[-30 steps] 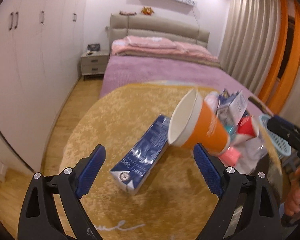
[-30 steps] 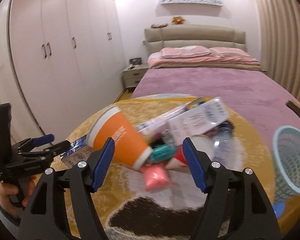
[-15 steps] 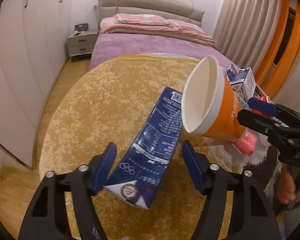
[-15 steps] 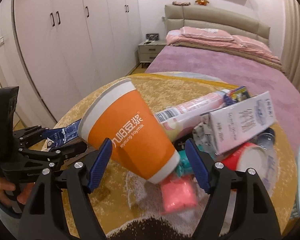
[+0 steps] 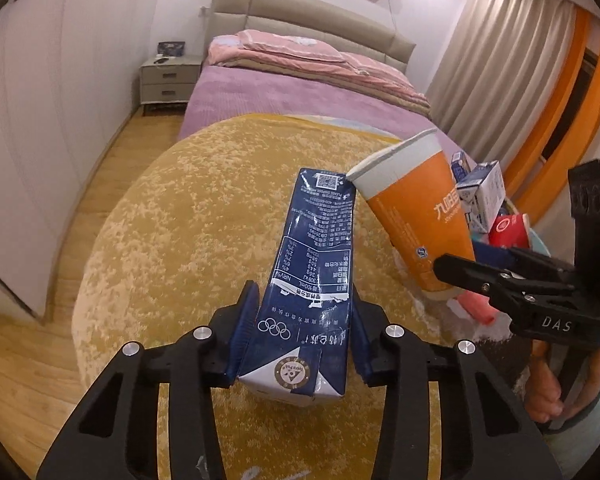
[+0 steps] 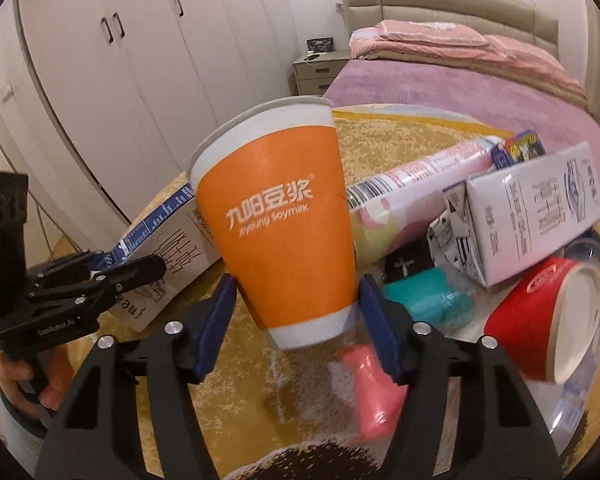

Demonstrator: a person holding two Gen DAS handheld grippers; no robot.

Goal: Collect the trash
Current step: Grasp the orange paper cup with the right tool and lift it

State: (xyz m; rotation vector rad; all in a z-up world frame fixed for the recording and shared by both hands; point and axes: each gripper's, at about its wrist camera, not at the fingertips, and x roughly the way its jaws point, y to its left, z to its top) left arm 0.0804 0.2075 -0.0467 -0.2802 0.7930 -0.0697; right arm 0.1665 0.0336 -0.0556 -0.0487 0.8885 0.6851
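Observation:
My left gripper (image 5: 303, 332) is shut on a dark blue milk carton (image 5: 314, 272), gripping its near end; the carton points away over the yellow rug. My right gripper (image 6: 296, 320) is shut on the base of an orange paper soymilk cup (image 6: 280, 220), which stands tilted with its rim up. The cup also shows in the left wrist view (image 5: 420, 216), touching the carton's far end. The carton shows in the right wrist view (image 6: 168, 248), behind the cup at left. Both items are at rug level.
A trash pile lies right of the cup: white milk carton (image 6: 528, 220), red paper cup (image 6: 548, 320), pink tube (image 6: 416, 184), teal item (image 6: 428, 300), pink item (image 6: 374, 388). The round yellow rug (image 5: 204, 208) lies before a purple bed (image 5: 292, 96). White wardrobes stand on the left.
Both grippers moved forward and down and closed: the left onto the blue carton, the right onto the orange cup. The cup has tipped more upright.

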